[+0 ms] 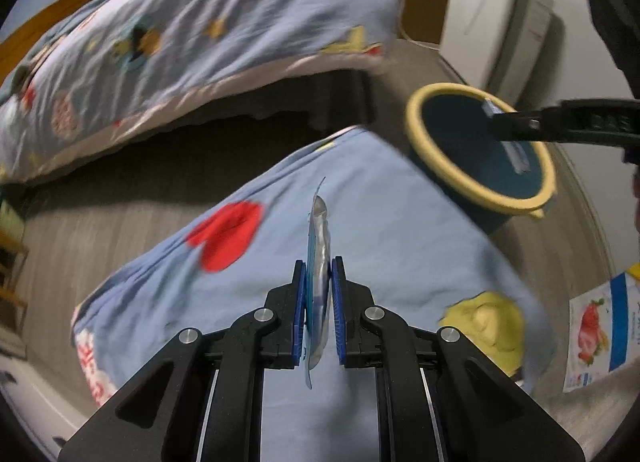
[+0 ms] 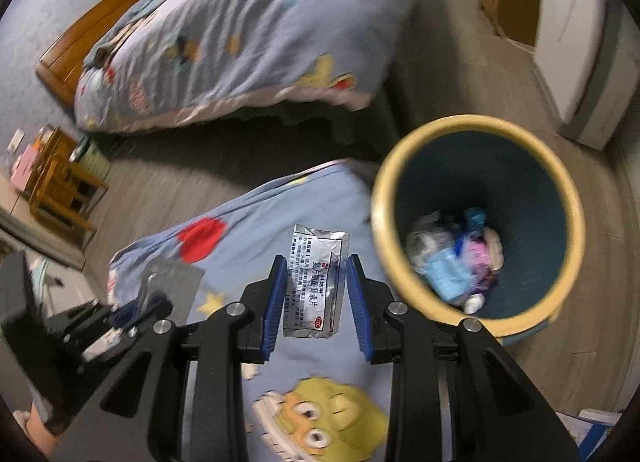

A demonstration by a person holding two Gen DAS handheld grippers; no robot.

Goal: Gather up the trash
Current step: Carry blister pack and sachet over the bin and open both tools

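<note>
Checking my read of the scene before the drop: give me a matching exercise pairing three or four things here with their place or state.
Things:
1. left hand-held gripper
2. right hand-held gripper
3. trash bin
4. silver medicine sachet

States:
A. already holds wrappers at its bottom
B. shut on a thin blue-edged packet
C. printed face toward the camera
D. grips the sachet by its side edges

Pairs: 1-B, 2-D, 3-A, 4-C

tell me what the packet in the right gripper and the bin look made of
Packet: likely foil laminate, since it is silvery, shiny and creased, with print on it. Bin: probably plastic, with a smooth matte yellow rim and a dark teal inside, though blur leaves this uncertain.
</note>
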